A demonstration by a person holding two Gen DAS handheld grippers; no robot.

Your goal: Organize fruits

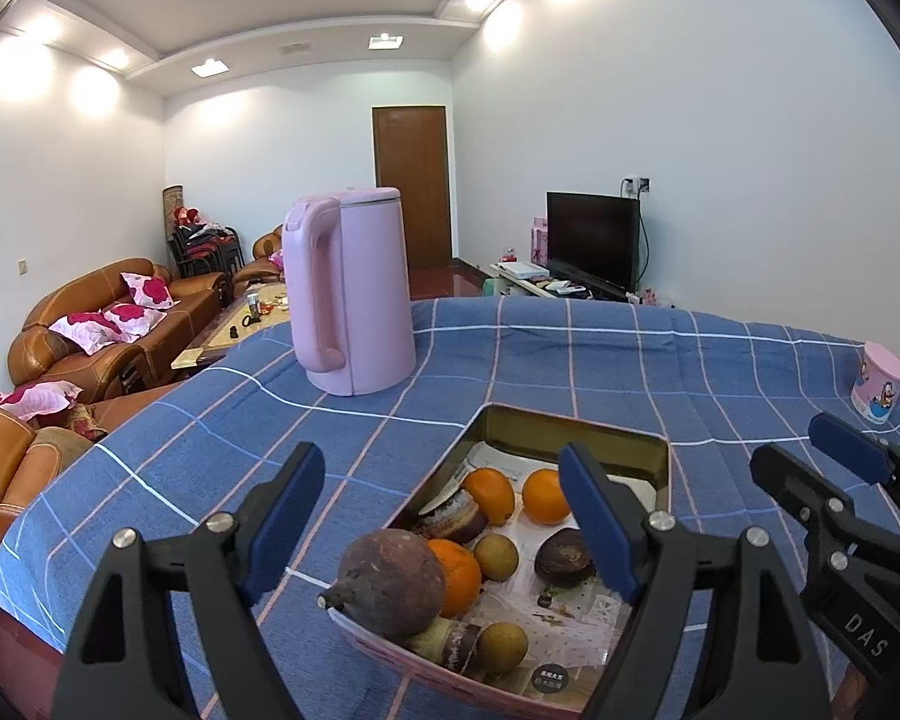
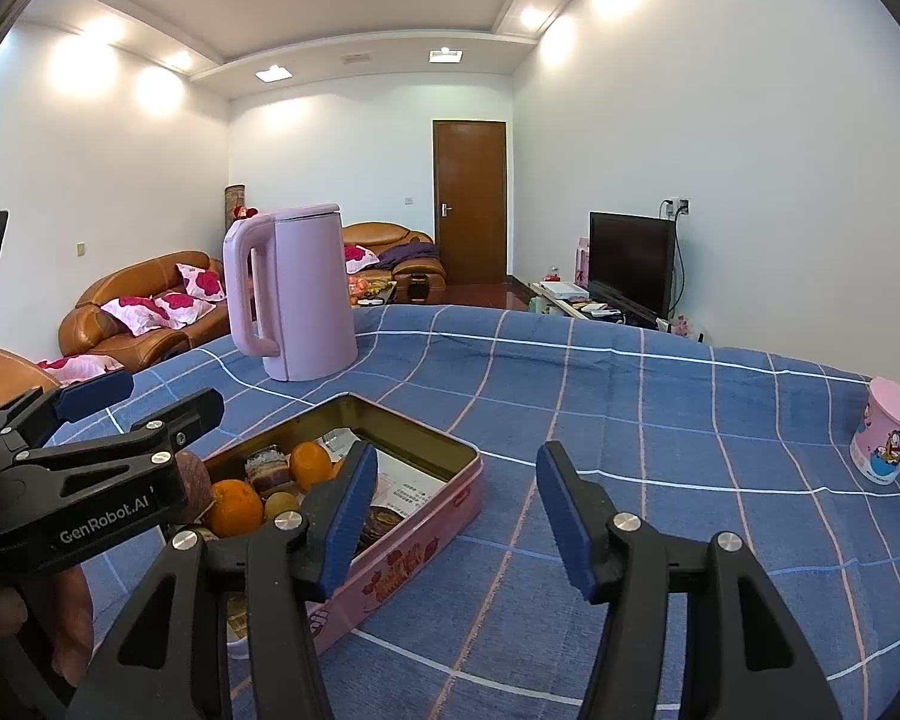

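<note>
A pink metal tin (image 1: 576, 438) (image 2: 426, 540) lies on the blue checked tablecloth and holds several fruits: oranges (image 1: 545, 495) (image 2: 234, 507), a large brown fruit (image 1: 390, 582), small yellow-green fruits (image 1: 495, 557) and dark round ones (image 1: 564, 558). My left gripper (image 1: 444, 522) is open and empty, hovering over the tin's near end; it also shows in the right wrist view (image 2: 138, 396). My right gripper (image 2: 456, 510) is open and empty, beside the tin's right edge; it also shows in the left wrist view (image 1: 810, 450).
A pink electric kettle (image 1: 354, 294) (image 2: 294, 294) stands behind the tin. A pink cartoon cup (image 1: 879, 383) (image 2: 888, 429) stands at the far right of the table. Brown sofas (image 1: 114, 324) lie beyond the table's left edge, a TV (image 1: 594, 240) at the back right.
</note>
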